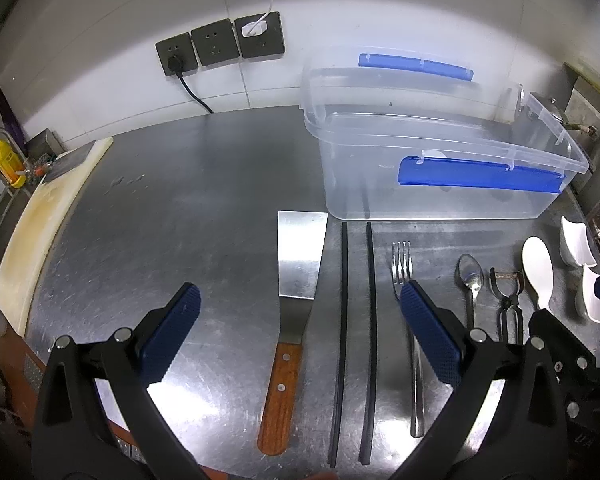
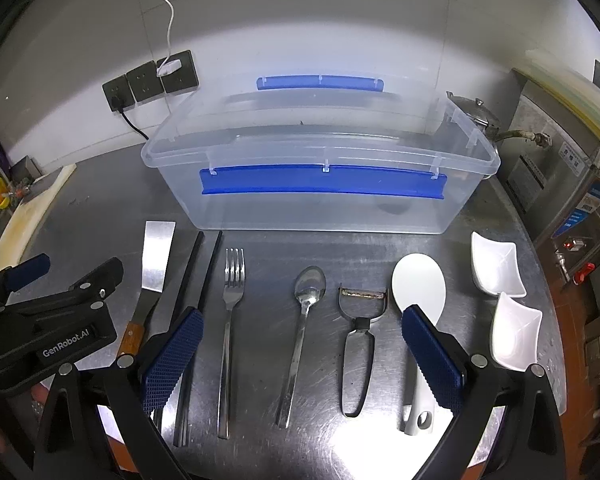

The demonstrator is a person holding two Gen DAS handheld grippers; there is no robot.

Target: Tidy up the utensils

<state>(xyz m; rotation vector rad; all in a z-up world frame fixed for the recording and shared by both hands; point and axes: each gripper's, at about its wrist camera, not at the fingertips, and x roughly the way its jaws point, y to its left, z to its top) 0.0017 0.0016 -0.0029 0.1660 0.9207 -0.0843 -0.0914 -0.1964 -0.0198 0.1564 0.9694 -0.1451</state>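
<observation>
Utensils lie in a row on the steel counter (image 1: pixel 204 216), in front of a clear plastic bin (image 2: pixel 320 196) with blue latches. From left: a metal spatula (image 1: pixel 296 292) with a wooden handle, two black chopsticks (image 1: pixel 356 320), a fork (image 2: pixel 230 320), a spoon (image 2: pixel 304 320), a peeler (image 2: pixel 360 340), a white rice paddle (image 2: pixel 418 284). My left gripper (image 1: pixel 300 300) is open and empty, above the spatula and chopsticks. My right gripper (image 2: pixel 300 324) is open and empty, above the fork, spoon and peeler.
Two small white dishes (image 2: pixel 500 268) sit at the counter's right end. A white cutting board (image 1: pixel 40 232) lies at the left edge. Wall sockets (image 1: pixel 220 42) with plugged cords are behind. A steel appliance (image 2: pixel 560 184) stands at the right.
</observation>
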